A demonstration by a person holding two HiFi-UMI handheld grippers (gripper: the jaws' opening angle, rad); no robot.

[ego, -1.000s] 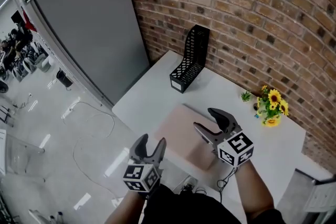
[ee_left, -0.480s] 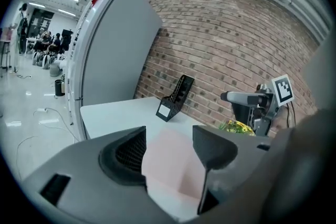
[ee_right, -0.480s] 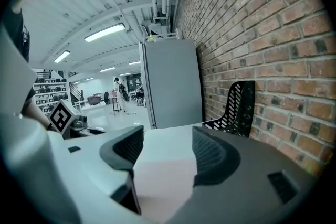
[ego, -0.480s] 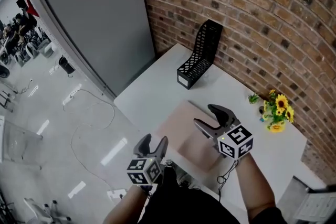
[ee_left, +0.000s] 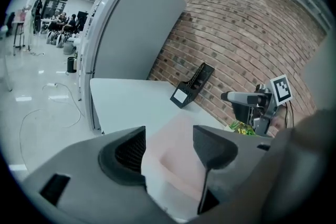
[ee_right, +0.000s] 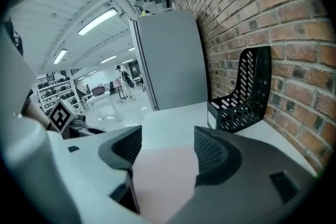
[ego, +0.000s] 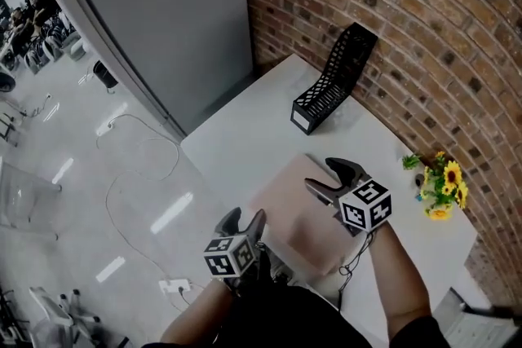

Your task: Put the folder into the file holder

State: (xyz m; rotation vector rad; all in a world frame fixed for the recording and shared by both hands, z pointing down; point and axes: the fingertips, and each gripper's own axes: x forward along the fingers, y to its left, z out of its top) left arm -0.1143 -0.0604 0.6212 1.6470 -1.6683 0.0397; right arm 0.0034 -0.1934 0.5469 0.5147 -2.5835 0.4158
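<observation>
Left tool (ego: 245,216) wide, empty | right tool (ego: 321,174) just widened, empty | folder (ego: 295,218) at table's (ego: 245,134) near edge

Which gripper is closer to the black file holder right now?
Right. The right gripper hangs over the pink folder, partway toward the file holder; the left gripper sits at the table's near edge.

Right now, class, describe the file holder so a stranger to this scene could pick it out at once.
Start at the brick wall and drop to the white table against it. Near the table's far corner, by the wall, stands the file holder. It is the only black, perforated, upright thing there, unlike the flat pink folder and the yellow flowers.
</observation>
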